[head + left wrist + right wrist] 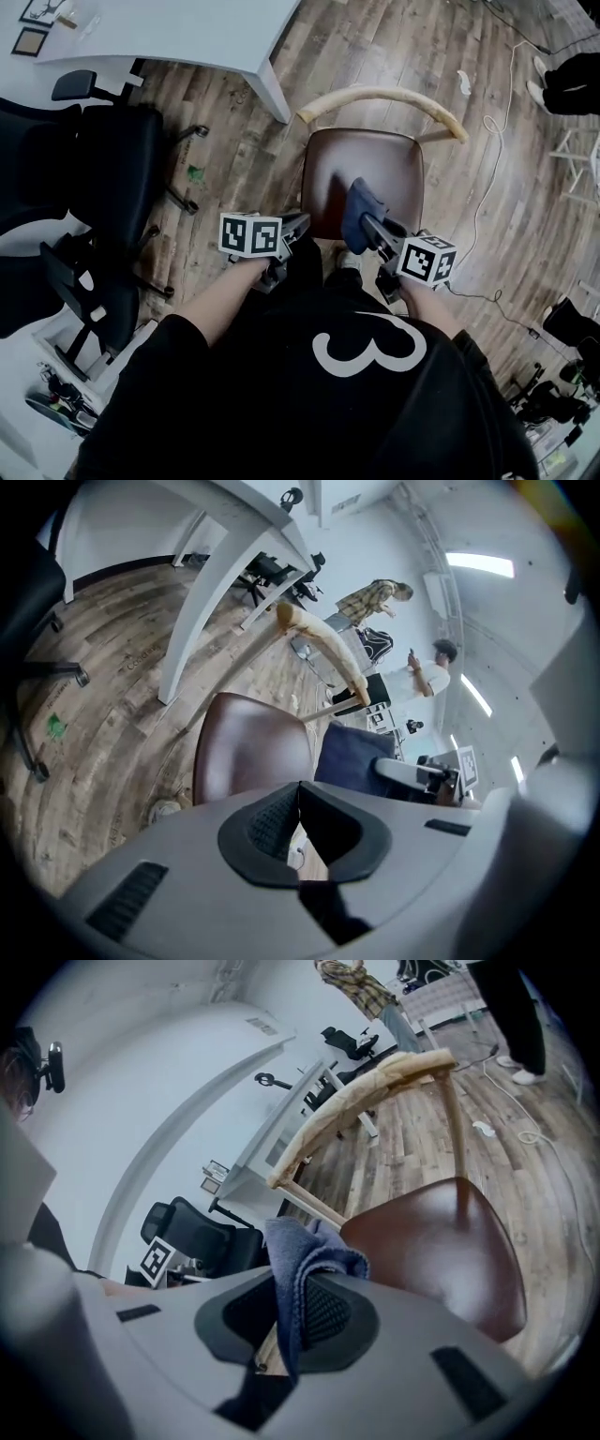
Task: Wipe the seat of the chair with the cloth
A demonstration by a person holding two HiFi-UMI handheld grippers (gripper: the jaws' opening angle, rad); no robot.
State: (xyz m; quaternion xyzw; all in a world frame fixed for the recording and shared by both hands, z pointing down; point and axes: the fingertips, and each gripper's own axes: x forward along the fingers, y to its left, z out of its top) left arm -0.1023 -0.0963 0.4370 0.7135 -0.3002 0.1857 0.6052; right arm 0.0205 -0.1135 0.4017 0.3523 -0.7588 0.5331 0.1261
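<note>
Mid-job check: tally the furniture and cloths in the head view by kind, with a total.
wooden chair: 1
black office chairs: 2
white table: 1
blue cloth: 1
Total: 5

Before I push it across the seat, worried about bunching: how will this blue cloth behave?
Probably floppy: the cloth droops in folds over the right gripper, whose jaws pinch it. Likely light: one pinch holds it. It may bunch rather than slide flat on the glossy seat.
</note>
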